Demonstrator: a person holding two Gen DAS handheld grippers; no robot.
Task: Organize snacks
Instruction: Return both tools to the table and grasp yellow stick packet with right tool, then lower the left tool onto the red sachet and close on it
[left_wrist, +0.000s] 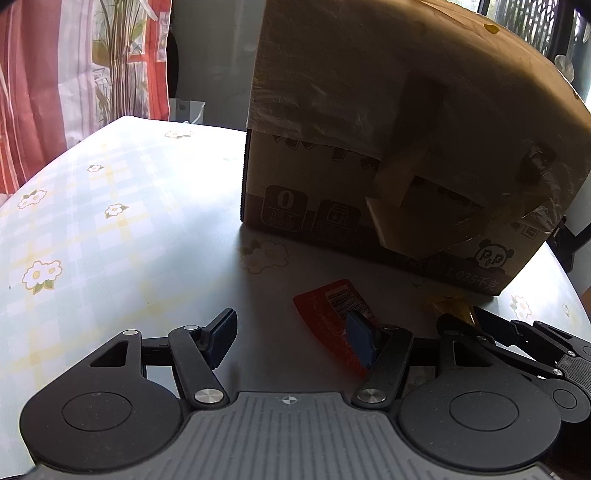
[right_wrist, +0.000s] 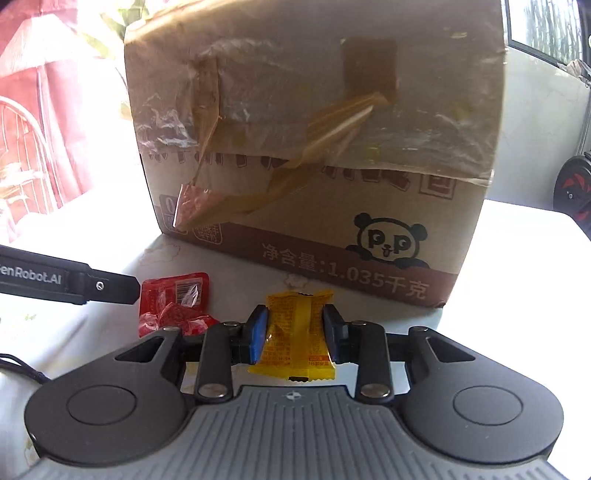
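My right tool (right_wrist: 295, 325) clamps the yellow packet (right_wrist: 293, 332); my left tool (left_wrist: 295, 338) gapes, red packet (left_wrist: 332, 314) under its right finger; neither is boxed yet.

Backlit, blown-out glare, fisheye-warped edges

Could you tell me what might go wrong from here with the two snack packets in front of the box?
1. The right gripper pinches the yellow packet across its soft middle; the wrapper may crumple or slip when lifted.
2. The left gripper is open with only one finger over the red packet; closing may push it aside.
3. The box stands close behind; either gripper may bump it.
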